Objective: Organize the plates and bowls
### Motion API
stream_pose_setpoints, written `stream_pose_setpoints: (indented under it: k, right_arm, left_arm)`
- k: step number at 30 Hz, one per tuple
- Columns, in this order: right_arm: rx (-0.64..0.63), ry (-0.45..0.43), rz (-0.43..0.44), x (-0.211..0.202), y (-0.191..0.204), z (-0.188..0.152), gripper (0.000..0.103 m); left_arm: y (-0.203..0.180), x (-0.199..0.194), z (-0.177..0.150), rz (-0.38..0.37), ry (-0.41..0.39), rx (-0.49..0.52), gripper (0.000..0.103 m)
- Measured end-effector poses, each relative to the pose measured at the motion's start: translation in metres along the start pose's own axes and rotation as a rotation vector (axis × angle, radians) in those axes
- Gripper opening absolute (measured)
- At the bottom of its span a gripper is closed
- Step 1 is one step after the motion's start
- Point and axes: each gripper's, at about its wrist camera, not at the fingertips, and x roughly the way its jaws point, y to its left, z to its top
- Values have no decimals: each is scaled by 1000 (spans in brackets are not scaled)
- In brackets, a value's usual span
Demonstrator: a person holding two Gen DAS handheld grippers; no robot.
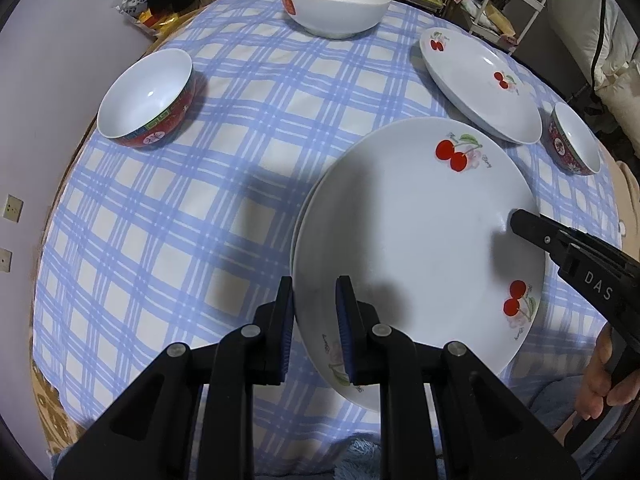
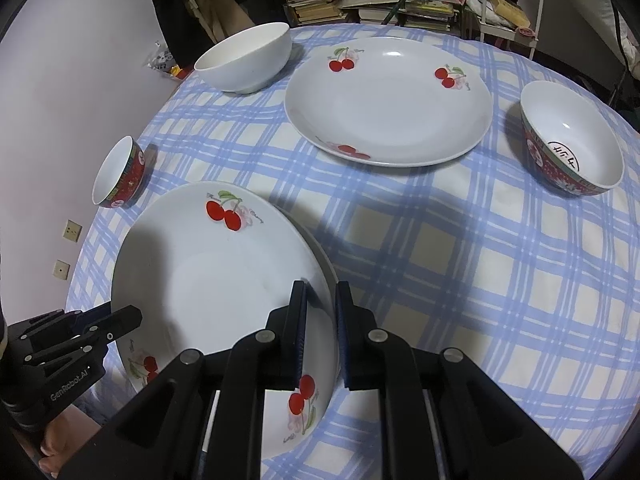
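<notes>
Both grippers hold the near cherry plate (image 1: 416, 240) from opposite edges: the left gripper (image 1: 316, 332) has its jaws straddling the left rim, narrowly apart, and the right gripper (image 2: 322, 336) brackets the right rim the same way. That plate sits on another plate on the checked surface (image 2: 460, 280). Farther off stand a second cherry plate (image 2: 388, 100), a white bowl (image 2: 248, 60) and 2 red-patterned bowls (image 2: 120, 174).

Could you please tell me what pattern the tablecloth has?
The tablecloth is blue-and-white plaid, clearest in the right wrist view.
</notes>
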Motion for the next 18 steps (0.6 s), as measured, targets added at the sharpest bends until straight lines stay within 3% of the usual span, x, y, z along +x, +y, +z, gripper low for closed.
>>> stream_pose_setpoints:
  k: [18]
  right_arm:
    - [-15,6,-59,10,-6,-1,14]
  left_arm:
    - [-8,27,4,-7,68,30,19]
